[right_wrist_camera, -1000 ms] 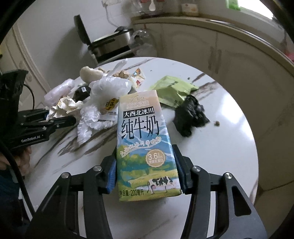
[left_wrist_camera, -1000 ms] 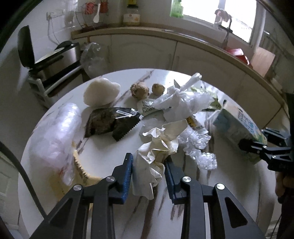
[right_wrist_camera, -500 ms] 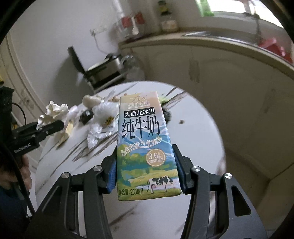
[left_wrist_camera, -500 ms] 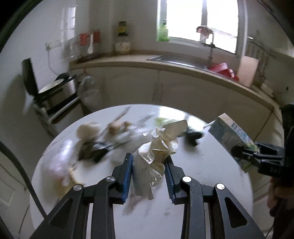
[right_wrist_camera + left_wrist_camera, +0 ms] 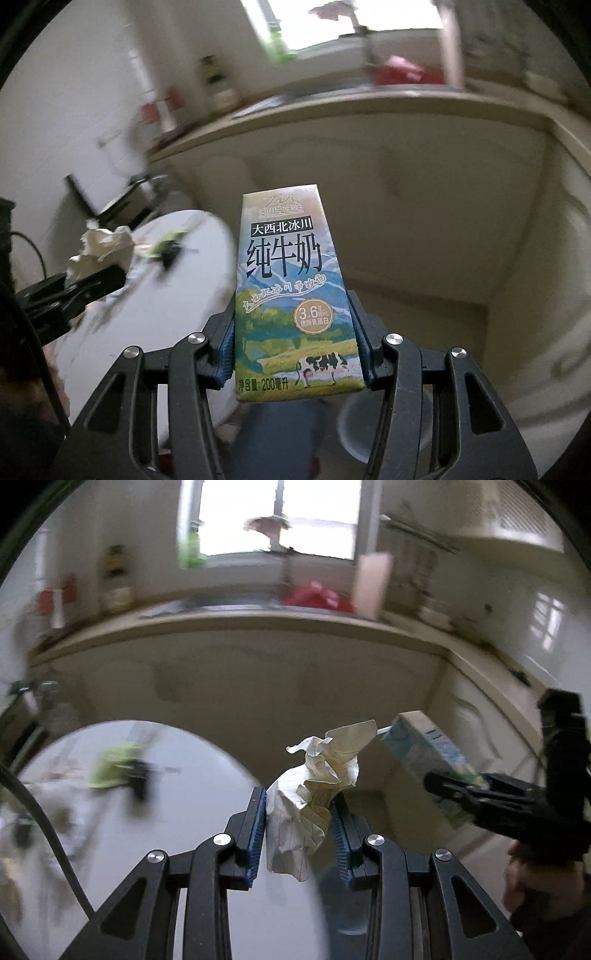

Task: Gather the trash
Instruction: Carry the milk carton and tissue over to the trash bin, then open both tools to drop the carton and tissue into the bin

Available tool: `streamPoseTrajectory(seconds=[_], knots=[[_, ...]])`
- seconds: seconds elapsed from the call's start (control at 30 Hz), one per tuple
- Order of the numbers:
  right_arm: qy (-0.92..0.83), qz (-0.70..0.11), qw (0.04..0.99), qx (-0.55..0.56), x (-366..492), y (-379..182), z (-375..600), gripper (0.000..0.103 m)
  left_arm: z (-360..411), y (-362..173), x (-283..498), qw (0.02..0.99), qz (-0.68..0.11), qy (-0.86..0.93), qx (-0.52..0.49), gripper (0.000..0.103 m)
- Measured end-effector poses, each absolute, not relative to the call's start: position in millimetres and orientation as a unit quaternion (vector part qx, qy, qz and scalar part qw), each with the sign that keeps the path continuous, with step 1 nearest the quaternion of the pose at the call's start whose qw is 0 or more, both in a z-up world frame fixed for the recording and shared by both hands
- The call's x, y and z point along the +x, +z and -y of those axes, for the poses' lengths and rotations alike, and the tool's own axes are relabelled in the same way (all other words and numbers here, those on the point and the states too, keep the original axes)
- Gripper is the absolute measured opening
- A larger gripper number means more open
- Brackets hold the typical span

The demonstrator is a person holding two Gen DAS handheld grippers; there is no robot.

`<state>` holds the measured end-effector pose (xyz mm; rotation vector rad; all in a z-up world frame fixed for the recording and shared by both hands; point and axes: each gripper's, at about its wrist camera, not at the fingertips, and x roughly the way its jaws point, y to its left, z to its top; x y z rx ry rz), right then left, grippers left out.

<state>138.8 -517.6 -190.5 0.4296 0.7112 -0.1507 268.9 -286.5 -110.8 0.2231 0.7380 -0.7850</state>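
Gripping a crumpled sheet of lined paper, the left gripper pinches it between blue pads, off the round table's 3 o'clock edge. The right gripper clamps an upright milk carton at its base.

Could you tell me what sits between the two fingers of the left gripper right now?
A crumpled sheet of lined paper is pinched in the left gripper, clear in the left wrist view.
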Motion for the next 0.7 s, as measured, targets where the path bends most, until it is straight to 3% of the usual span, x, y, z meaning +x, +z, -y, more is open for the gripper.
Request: streamPoseTrajectory(seconds=[0.3, 0.7], knots=[[-0.148, -0.432, 0.845, 0.279, 85, -309, 591, 0.048, 394, -216, 260, 0.775, -0.448, -0.419, 0.152, 0.03], [-0.154, -0.53, 0.748, 0.37, 84, -468, 611, 0.048, 461, -380, 322, 0.669, -0.616, -0.374, 0.186, 0.034]])
